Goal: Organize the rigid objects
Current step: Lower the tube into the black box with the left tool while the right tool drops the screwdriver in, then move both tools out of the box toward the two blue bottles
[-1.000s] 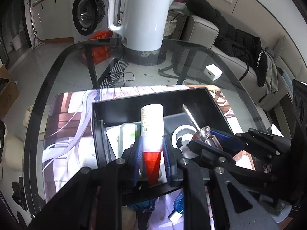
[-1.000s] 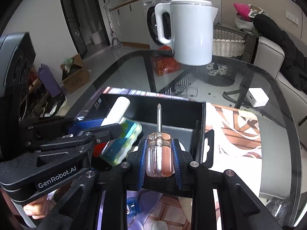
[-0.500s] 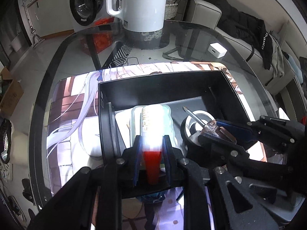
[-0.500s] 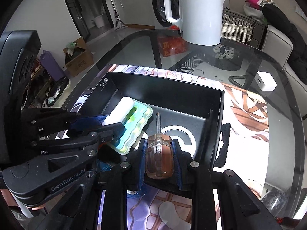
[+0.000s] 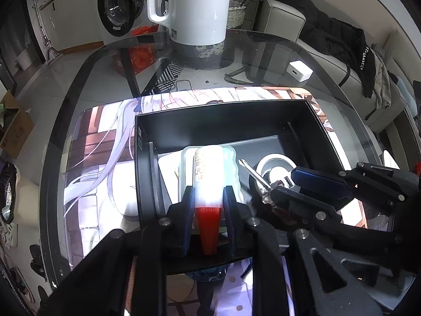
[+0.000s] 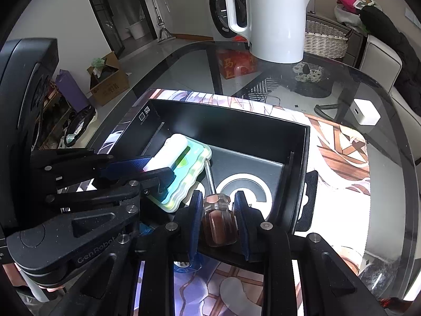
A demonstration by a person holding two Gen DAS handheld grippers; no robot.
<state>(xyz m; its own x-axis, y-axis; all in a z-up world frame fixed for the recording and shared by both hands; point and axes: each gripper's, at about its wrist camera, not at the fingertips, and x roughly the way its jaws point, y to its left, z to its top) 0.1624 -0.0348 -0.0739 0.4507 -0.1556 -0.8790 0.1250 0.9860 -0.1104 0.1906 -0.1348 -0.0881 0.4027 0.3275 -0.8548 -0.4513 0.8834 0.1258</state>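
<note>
- The jaws of the left gripper [image 5: 208, 205] are clenched on a white tube [image 5: 209, 173] with a red cap, which points forward over the near left part of the black box [image 5: 223, 121].
- The jaws of the right gripper [image 6: 217, 210] grasp a screwdriver [image 6: 217, 216] by its clear brown handle; its shaft tips down into the box, right of the tube.
- Already in the box: a wavy pale green case [image 6: 189, 173] on the left, lying on something white and flat, and a ring-marked disc [image 6: 243, 187] on the floor at the right.
- By my reading the task is well along but unfinished: both held items hang over the box and neither is released yet. Setting them down and opening the jaws is what remains.
- A white charger [image 5: 300, 71] sits well apart on the glass bench [image 5: 263, 52]; whether it belongs in the box I cannot tell. The kettle [image 6: 276, 18] stands at the far edge.
- The left view shows the tube's printed label and the white sheet under the case; the shaft tip sits near the disc's rim, contact unclear.
- The right view shows the tube above the case from the side, the box's right wall with its handle tab, and a small dog figurine [image 6: 306, 71] beneath the glass.
</note>
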